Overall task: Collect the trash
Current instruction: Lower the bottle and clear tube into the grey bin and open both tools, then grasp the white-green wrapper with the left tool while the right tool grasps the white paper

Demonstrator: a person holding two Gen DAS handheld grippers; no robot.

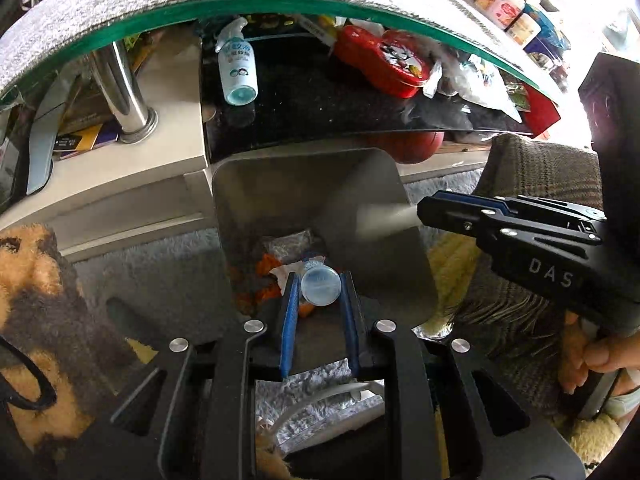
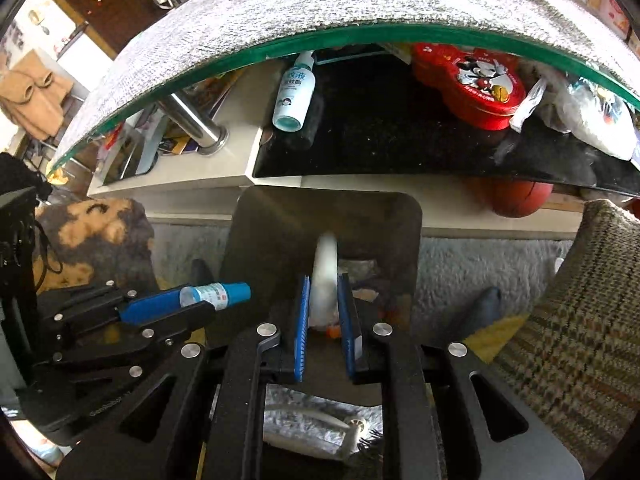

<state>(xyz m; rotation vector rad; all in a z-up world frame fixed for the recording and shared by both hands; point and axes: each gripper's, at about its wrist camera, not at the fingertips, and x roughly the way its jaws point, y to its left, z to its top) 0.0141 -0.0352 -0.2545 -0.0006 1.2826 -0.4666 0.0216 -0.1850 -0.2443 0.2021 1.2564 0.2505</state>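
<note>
Grey metal bin (image 1: 256, 196) is the thing to steer by here, and you're hovering both grippers right over its open mouth. There's already stuff lying at the bottom of it, orange scraps (image 1: 266, 266) and a crumpled clear wrapper (image 1: 288, 242), so I'd say you're well into the job but not finishing yet.

Your left gripper (image 1: 319, 296) is clamping its blue pads on a small bottle (image 2: 216, 295), clear body with a blue cap, end-on in the left wrist view and sticking out sideways just above the bin's left edge in the right wrist view. It looks light and rigid, so I'd guess it's dropping clean once you let go.

Your right gripper (image 2: 324, 300) is squeezing a white thing (image 2: 325, 280) directly above the bin's middle. It's blurring badly, so I can't tell what it is, maybe a wad of tissue or plastic.

Both pieces are hanging over the bin, neither one inside it. Behind the bin, under the glass tabletop (image 2: 360, 32), a spray bottle (image 2: 294, 92) and a red tin (image 2: 468, 80) are sitting on the black shelf (image 2: 400, 140), and I doubt those are trash
</note>
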